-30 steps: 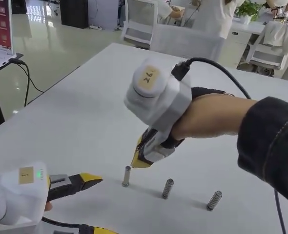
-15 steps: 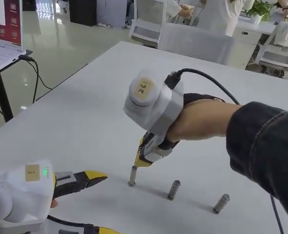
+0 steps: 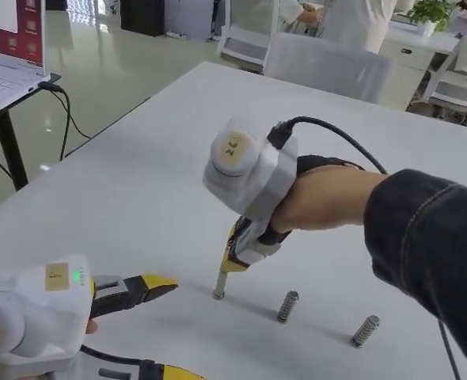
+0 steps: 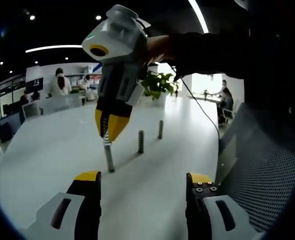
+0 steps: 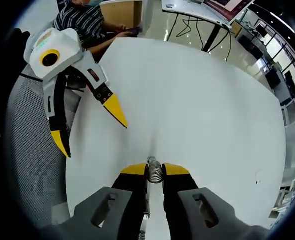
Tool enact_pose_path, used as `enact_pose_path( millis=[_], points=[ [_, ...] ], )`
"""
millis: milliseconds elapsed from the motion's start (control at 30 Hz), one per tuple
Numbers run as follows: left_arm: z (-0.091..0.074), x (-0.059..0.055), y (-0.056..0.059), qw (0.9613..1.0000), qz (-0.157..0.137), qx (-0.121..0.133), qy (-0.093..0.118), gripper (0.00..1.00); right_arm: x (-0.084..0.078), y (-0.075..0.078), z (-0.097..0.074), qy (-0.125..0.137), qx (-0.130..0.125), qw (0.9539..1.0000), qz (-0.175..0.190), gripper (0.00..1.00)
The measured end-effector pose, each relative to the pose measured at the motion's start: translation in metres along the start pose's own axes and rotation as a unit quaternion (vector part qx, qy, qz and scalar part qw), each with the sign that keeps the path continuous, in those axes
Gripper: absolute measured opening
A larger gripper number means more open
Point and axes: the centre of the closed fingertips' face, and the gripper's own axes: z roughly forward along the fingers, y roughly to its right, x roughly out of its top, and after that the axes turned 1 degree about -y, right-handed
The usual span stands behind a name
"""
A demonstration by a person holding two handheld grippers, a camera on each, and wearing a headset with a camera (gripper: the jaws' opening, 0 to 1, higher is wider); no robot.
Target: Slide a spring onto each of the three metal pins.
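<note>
My right gripper (image 3: pixel 235 260) is shut on a spring (image 4: pixel 106 131) and holds it upright just over the bare left pin (image 3: pixel 219 283). The spring's lower end is at the top of this pin (image 4: pixel 109 157). In the right gripper view the spring (image 5: pixel 155 171) sits between the yellow tips of the right gripper (image 5: pixel 155 170). Two more pins to the right each carry a spring (image 3: pixel 288 306) (image 3: pixel 366 331). My left gripper (image 3: pixel 166 328) stands open near the table's front left, apart from the pins, nothing between its fingers (image 4: pixel 87 176).
The white table (image 3: pixel 138 198) is bare around the pins. A laptop (image 3: pixel 8 47) stands on a side stand far left, with a cable hanging. Chairs and people are behind the far edge. A mesh chair (image 4: pixel 257 170) is beside me.
My right gripper has drifted with the spring to stand more directly over the left pin. The left gripper has stayed open and in place; the head camera has shifted.
</note>
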Motion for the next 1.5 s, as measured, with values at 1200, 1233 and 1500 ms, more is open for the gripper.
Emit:
enact_pose_path(
  millis=[1200,1233,1500],
  points=[
    [0.001,-0.002,-0.002,0.9999,-0.008,0.007,0.0,0.62,-0.014,-0.012,0.045,-0.036,0.026,0.999,0.001,0.09],
    [0.001,-0.002,-0.002,0.9999,-0.008,0.007,0.001,0.62,-0.014,-0.013,0.046,-0.036,0.027,0.999,0.0,0.09],
    [0.0,-0.004,-0.001,0.9999,-0.011,0.006,0.0,0.62,-0.017,-0.013,0.054,-0.037,0.027,0.9989,0.008,0.09]
  ],
)
